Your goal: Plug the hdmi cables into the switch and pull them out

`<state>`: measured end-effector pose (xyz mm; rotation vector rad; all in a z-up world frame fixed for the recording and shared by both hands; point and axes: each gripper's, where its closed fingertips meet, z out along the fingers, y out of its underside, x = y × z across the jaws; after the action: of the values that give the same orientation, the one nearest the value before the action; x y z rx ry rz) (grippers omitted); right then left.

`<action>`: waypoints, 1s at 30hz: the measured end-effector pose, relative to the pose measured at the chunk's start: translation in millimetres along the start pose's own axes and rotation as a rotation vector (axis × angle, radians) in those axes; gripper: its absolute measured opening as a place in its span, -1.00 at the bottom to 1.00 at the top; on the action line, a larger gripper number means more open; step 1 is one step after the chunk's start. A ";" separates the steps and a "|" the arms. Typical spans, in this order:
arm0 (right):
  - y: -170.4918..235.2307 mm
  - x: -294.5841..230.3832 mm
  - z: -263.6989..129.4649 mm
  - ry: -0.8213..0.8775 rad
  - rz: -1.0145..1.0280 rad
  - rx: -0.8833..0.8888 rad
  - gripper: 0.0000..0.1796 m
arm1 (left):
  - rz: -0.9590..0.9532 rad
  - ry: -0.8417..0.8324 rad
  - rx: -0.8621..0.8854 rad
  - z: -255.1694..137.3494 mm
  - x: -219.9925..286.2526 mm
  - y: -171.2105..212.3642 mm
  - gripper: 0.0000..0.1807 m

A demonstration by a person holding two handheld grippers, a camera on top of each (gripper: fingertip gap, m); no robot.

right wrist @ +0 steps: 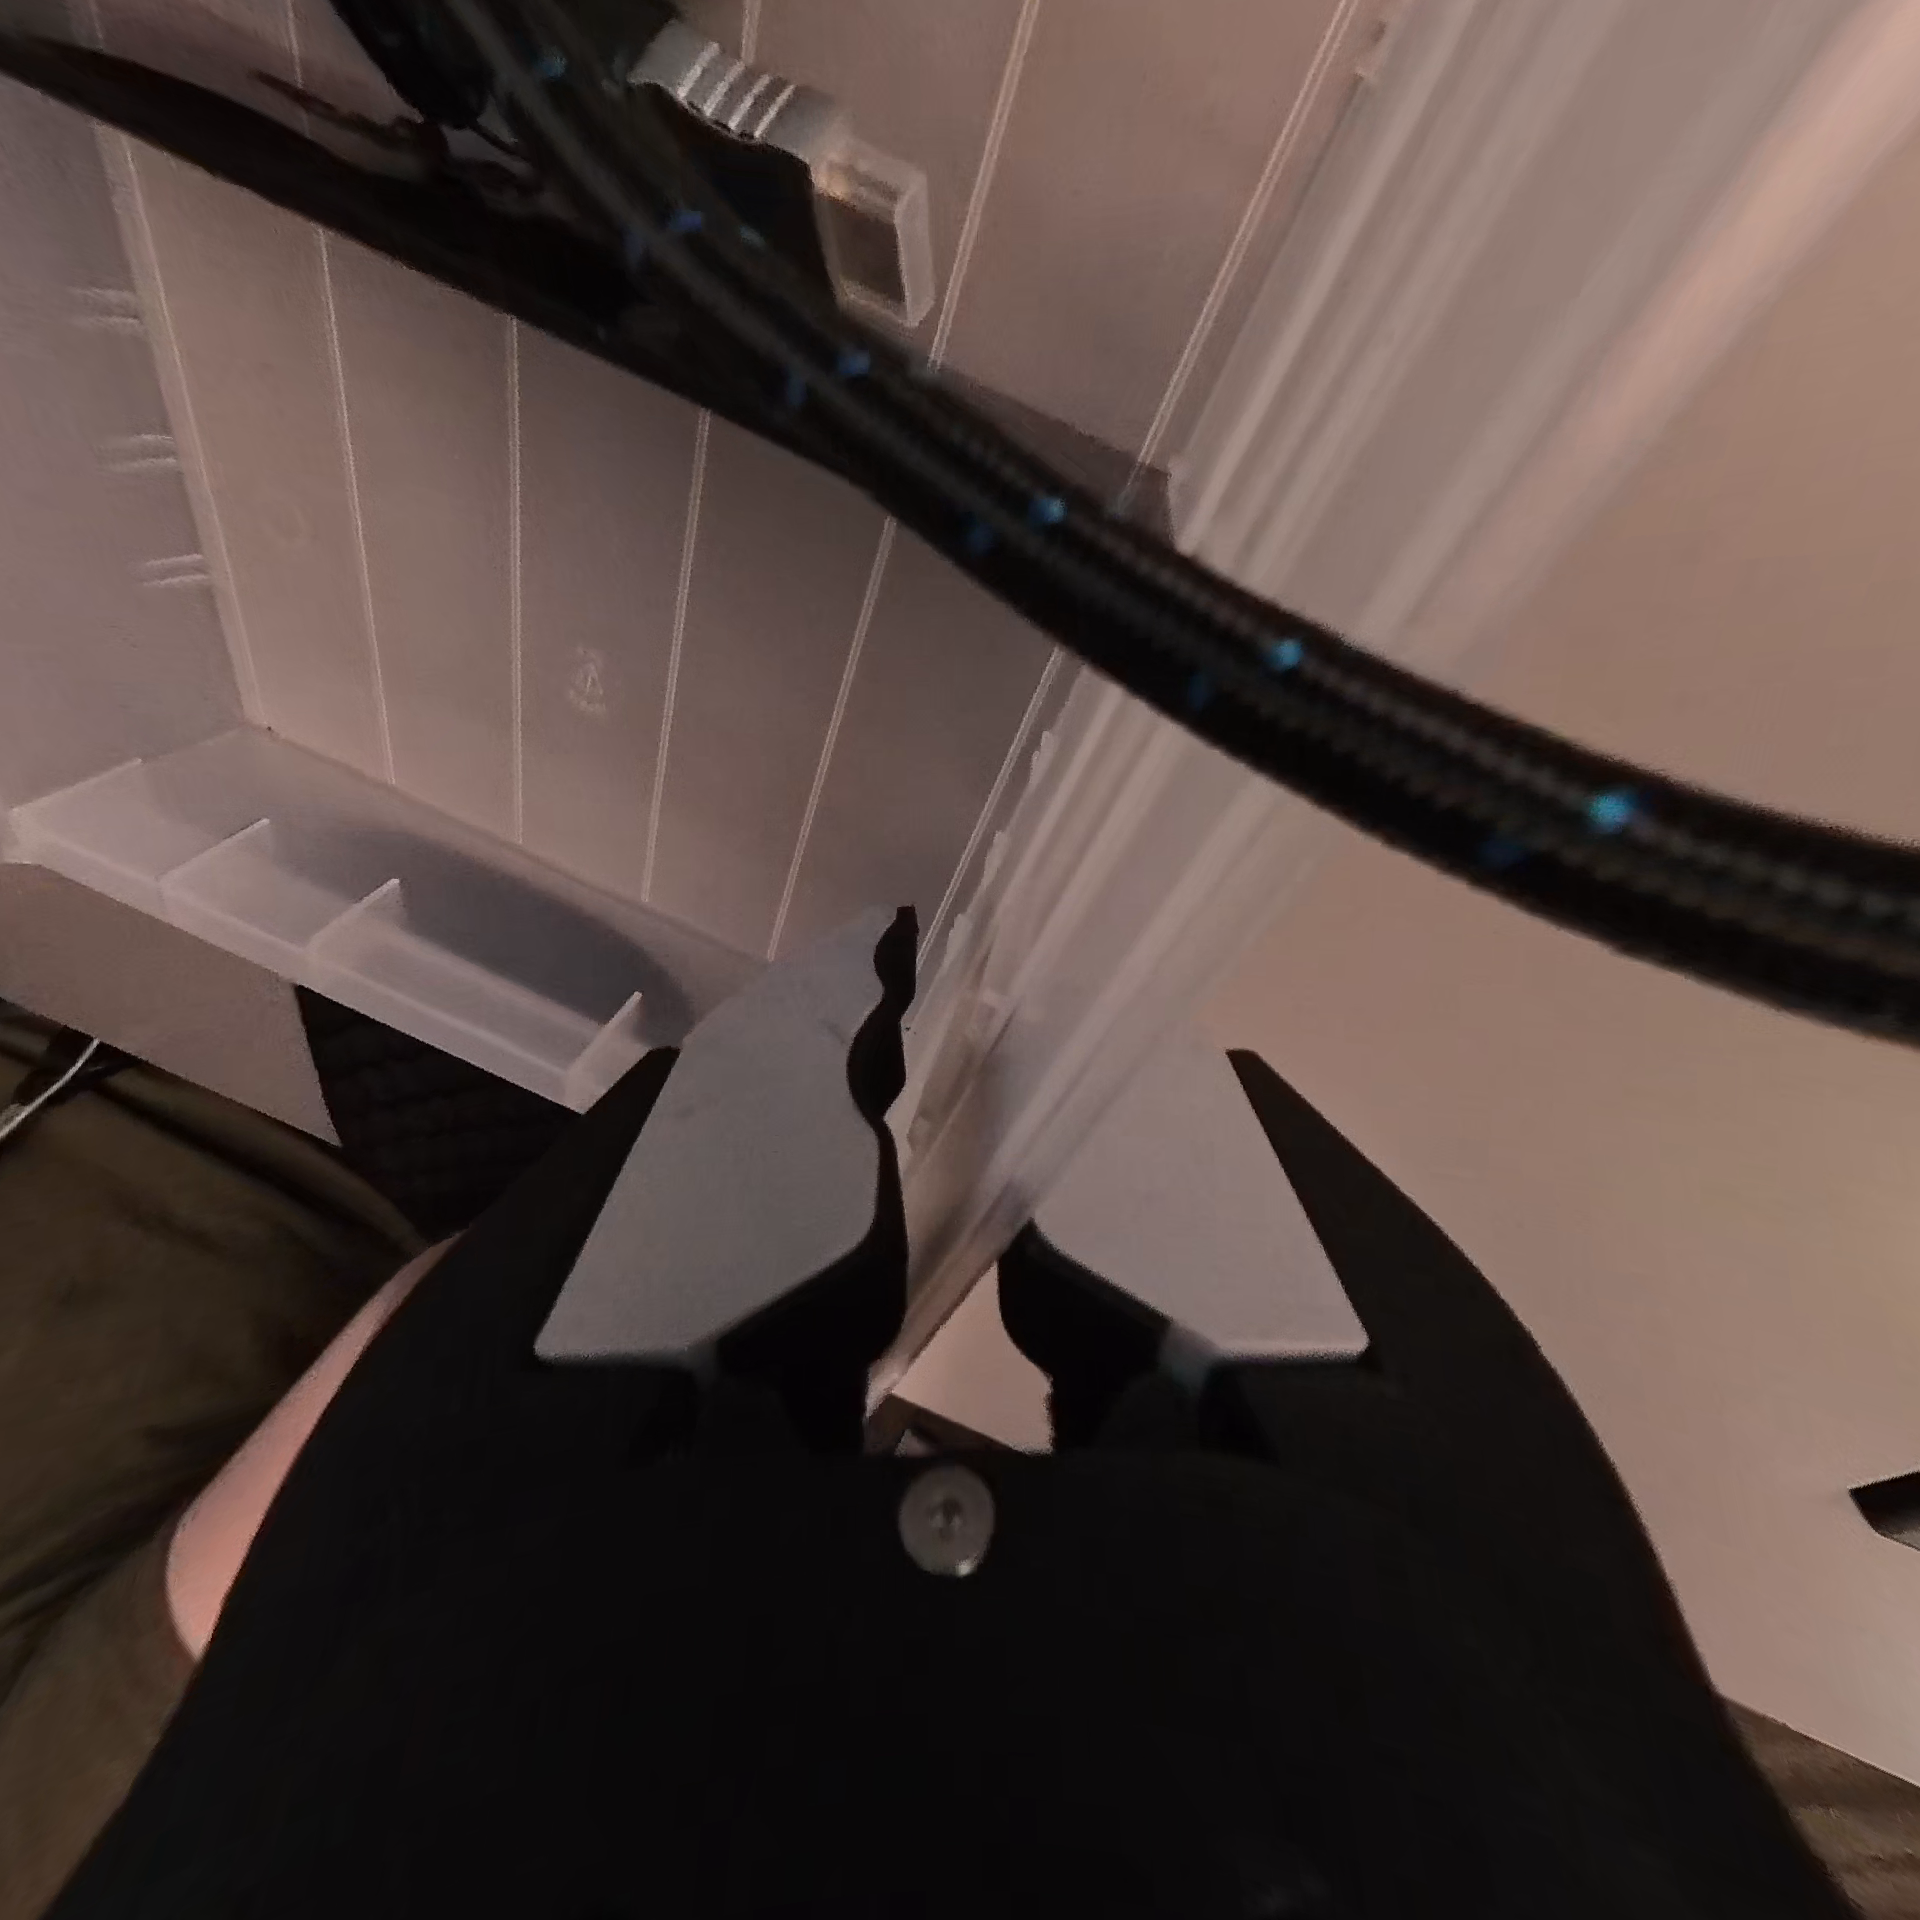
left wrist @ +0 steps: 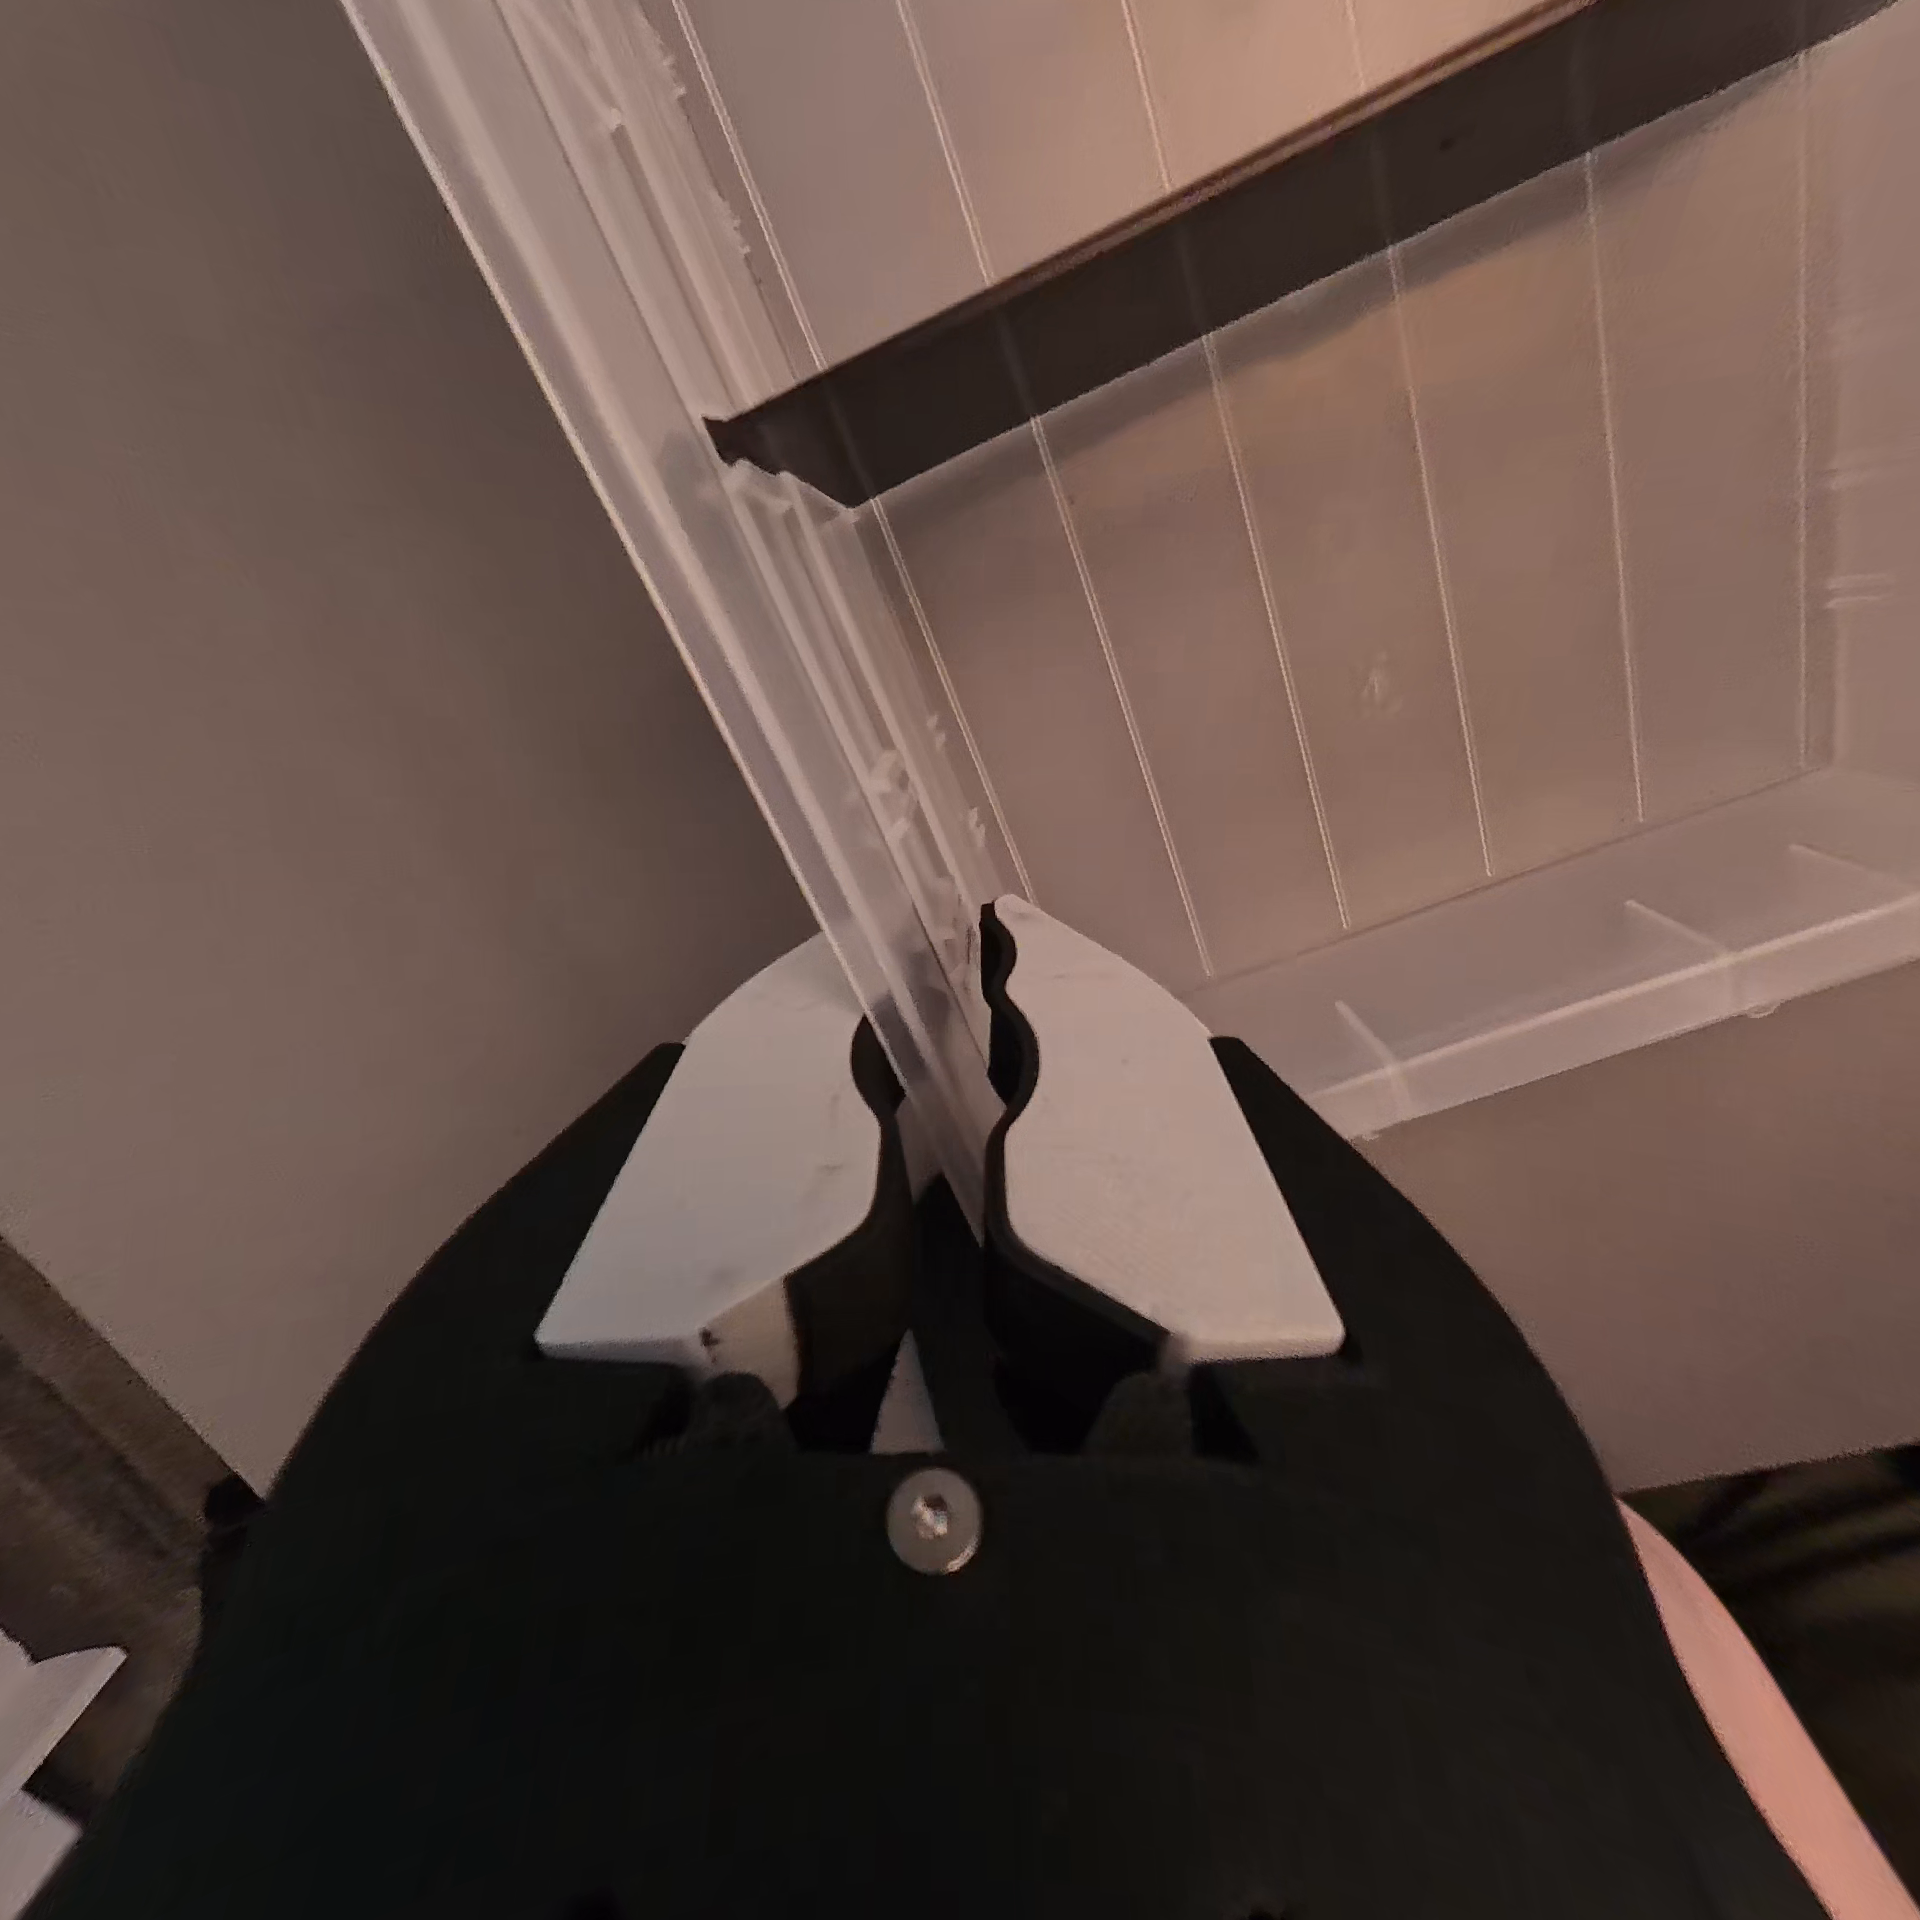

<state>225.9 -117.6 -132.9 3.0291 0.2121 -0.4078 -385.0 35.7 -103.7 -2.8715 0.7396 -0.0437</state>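
both tongs, left tongs [left wrist: 961,1049] and right tongs [right wrist: 951,1049], clamped the clear bin's [left wrist: 1351,623] opposite rims; lifting evenly would keep the braided hdmi cable [right wrist: 1143,582] from sliding.

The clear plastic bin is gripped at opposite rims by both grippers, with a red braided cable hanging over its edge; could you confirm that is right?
Not quite: the braided cable is black with blue flecks, as the right wrist view shows. The left gripper and right gripper do each clamp the clear bin.
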 end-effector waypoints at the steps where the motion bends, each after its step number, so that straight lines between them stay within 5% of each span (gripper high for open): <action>1: -1.4 -3.1 0.7 -0.003 0.002 -0.010 -0.85 | 0.013 0.001 -0.018 0.5 5.8 -0.7 -0.91; 30: -32.7 -53.0 9.0 -0.040 -0.089 -0.072 -0.69 | 0.289 -0.066 -0.233 2.1 92.7 -6.4 -0.66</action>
<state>168.2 -92.9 -129.2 2.9459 0.3519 -0.4570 -300.6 -3.2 -106.0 -2.9261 1.2101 0.1860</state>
